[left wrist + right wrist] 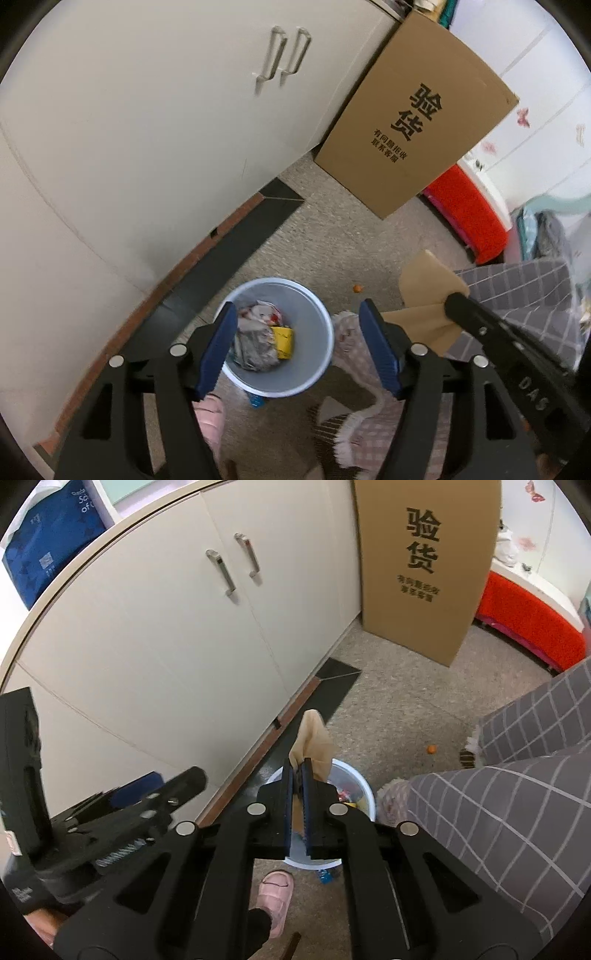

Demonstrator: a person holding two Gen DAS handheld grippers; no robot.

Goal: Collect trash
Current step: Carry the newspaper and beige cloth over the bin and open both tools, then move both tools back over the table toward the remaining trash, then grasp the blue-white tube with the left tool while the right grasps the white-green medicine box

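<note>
Left fingers (229,354) wide apart, right fingers (308,808) pinching brown paper (312,744)

A home: white cupboards (192,620), pink slipper (277,893), quilt (517,812)

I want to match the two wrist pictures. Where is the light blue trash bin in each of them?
Left wrist view: the trash bin sits low in the centre, on the floor, seen between the open fingers of the left hand-held gripper, with crumpled trash inside.
Right wrist view: the trash bin is low, just right of centre, mostly hidden behind the right hand-held gripper.
Shared landmark: the tall cardboard box with black characters.
</note>
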